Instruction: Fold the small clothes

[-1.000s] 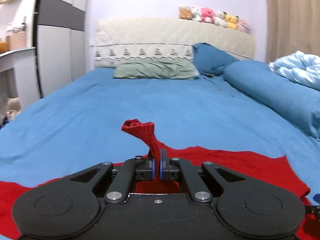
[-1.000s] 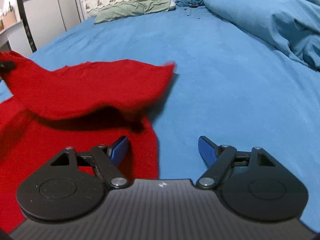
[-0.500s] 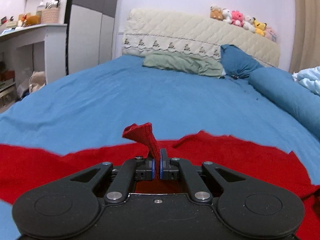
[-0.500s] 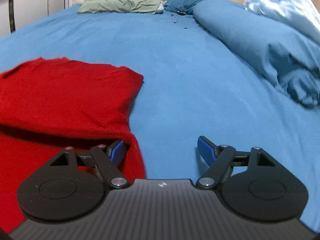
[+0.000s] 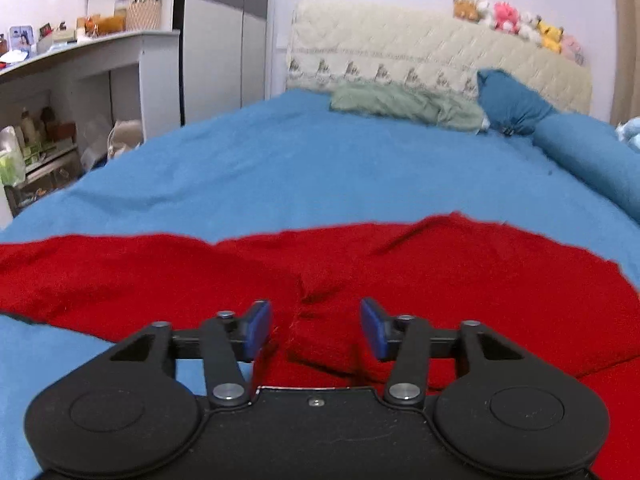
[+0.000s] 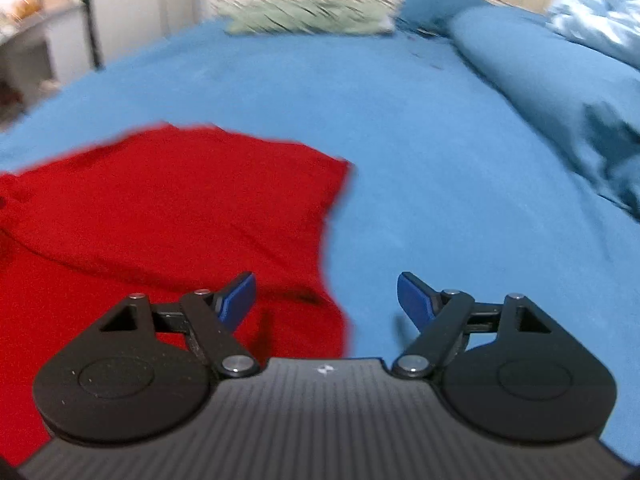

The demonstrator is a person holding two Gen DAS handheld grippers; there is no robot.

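Red garment [image 5: 400,272] lies folded over on the blue bedsheet [image 5: 320,168]; left gripper [image 5: 316,326] and right gripper [image 6: 326,294], fingers spread and empty, hover above it, leaving the fold undisturbed.

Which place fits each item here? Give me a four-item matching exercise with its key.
Things:
1. red garment
2. green pillow
3. plush toys
4. woven basket

Places:
A. on top of the headboard
B. on the white shelf at the left
C. spread on the blue bed sheet, below the open left gripper
D. against the headboard's foot

Pairs: 1-C, 2-D, 3-A, 4-B
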